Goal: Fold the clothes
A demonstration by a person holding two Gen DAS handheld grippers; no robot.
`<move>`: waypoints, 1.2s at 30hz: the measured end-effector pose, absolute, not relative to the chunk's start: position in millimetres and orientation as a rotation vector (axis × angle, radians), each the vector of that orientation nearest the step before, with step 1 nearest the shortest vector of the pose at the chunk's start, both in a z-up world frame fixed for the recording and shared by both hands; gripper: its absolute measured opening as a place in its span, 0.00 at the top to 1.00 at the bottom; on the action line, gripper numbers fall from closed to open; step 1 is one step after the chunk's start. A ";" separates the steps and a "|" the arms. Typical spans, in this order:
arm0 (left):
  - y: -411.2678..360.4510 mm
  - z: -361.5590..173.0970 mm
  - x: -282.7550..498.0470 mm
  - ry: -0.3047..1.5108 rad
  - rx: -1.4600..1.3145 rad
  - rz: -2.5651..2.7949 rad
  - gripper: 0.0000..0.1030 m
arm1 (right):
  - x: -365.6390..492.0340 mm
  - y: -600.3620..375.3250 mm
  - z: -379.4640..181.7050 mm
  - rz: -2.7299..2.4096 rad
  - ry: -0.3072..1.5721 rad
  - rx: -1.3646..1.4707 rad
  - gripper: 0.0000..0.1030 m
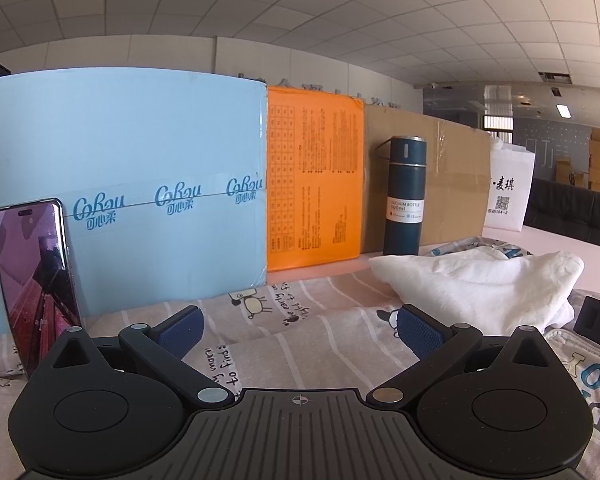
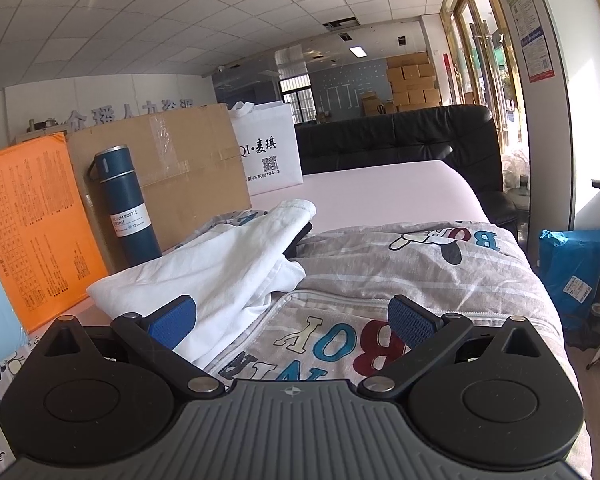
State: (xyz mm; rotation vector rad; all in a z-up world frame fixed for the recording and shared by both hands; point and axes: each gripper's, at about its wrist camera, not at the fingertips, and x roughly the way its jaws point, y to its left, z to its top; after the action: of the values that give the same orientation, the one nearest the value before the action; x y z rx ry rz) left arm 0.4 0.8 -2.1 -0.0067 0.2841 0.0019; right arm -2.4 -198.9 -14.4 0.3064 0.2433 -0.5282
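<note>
The white garment [image 1: 480,280] lies in a loose, rumpled heap on the printed sheet [image 1: 300,332] that covers the table, toward the back of the work area, just in front of the blue bottle [image 1: 406,196] and the cardboard box [image 1: 452,184]; from the right wrist view the same garment [image 2: 220,268] sits left of centre, with one flap raised toward the pink tabletop [image 2: 380,192] and its lower edge reaching close to the left pad of the right gripper [image 2: 294,316]. Nothing about it looks folded: the edges are uneven, layers are bunched over one another, and no flat rectangle has been made, so I judge the task to be at or near its start. The left gripper [image 1: 300,328] hovers over the sheet with its jaws wide apart and nothing between them, well short of the garment. The right gripper's jaws are likewise spread and empty, over the lettered part of the sheet. What remains, as I read it, is nearly everything: take hold of the cloth, spread it flat, then fold it over. A phone [image 1: 36,284] leans against the pale blue box [image 1: 120,152] at the left, clear of the work.
</note>
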 end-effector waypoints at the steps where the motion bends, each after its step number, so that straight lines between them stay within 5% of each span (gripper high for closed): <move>1: 0.7 -2.1 0.4 0.284 -0.007 0.002 0.00 | -2.9 -199.2 -14.5 -0.528 0.242 0.307 0.00; 36: -0.2 -4.8 1.4 0.289 -0.005 0.003 0.00 | -0.9 -197.7 -14.9 -0.526 0.253 0.298 0.00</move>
State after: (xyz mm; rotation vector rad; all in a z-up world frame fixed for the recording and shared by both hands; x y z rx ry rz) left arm 1.4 -0.2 -4.8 -0.0049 0.2892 0.0025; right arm -0.9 -197.7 -14.9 0.2983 0.2529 -0.5259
